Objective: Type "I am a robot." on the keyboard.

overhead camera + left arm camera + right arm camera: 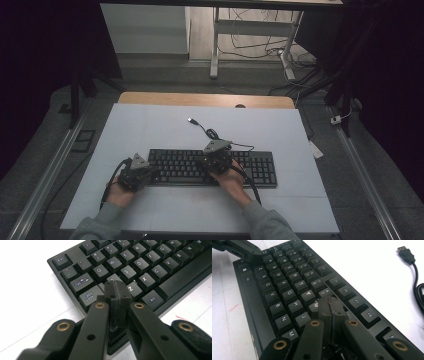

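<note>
A black keyboard [212,168] lies across the middle of a white tabletop [150,125], seen from above, with a person's two forearms in grey sleeves coming in from the near edge.

At the left, the left tool [150,171] rests at the keyboard's left end, held in the left hand [120,192]. The left gripper view adds what the high view cannot: the two black jaws are pressed together with nothing between them, and their joined tip [117,293] sits over the keys between Caps Lock [88,296] and Z [130,288], around the A key. Whether the tip presses a key cannot be told.

Toward the middle, the right tool [216,161] sits over the keyboard's centre, held in the right hand [231,181]. The right gripper view shows its jaws also closed together and empty, the tip [331,305] above the keys just right of H and J. That view also catches the left tool [249,251] far off at the keyboard's other end.

At the right, the keyboard's cable [212,134] curls loose on the tabletop beyond the keys, ending in an unplugged USB plug [192,120], which appears close up in the right gripper view [405,253].
</note>
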Tool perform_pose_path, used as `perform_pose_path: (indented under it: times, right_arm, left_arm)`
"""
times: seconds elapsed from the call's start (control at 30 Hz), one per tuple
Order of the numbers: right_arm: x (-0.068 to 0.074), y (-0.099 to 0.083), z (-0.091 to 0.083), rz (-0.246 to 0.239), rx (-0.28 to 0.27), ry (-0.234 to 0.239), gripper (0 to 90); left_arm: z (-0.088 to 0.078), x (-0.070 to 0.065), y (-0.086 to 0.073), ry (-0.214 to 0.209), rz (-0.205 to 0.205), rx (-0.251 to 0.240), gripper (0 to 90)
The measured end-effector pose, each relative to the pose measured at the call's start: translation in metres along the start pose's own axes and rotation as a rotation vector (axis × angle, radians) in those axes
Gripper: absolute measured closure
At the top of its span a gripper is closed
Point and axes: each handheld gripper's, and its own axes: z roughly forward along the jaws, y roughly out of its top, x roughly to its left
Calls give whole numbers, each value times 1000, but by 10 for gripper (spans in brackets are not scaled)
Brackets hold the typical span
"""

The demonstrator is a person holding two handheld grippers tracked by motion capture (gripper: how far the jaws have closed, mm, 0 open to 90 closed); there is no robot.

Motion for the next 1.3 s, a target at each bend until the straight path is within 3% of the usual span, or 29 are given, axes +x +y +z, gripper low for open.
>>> perform_pose_path:
  times: [0.3,0.5,0.57,0.6,0.7,0.83,0.9,1.3]
  right_arm:
    - [-2,1,6,40,38,11,896]
    - [1,5,-3,16,-6,-3,895]
    - [0,6,-11,13,-34,-3,895]
    - [0,6,-13,11,-39,-2,888]
    - [-3,4,-19,14,-52,-1,742]
    - [-5,-1,-25,27,-67,1,666]
    - [-7,-6,-32,30,-77,-1,609]
    - [-15,-19,-48,52,-81,-8,529]
  left_arm:
    - [0,0,0,-3,-1,1,889]
    - [-1,0,0,0,-3,-7,889]
    - [-4,1,0,-2,-16,-33,888]
    - [-5,1,0,-5,-18,-40,888]
    - [-7,1,0,-6,-17,-58,879]
    - [-11,1,0,-11,-26,-85,813]
    - [-12,2,-1,-15,-30,-95,730]
    - [-12,7,-3,-8,-74,-109,530]
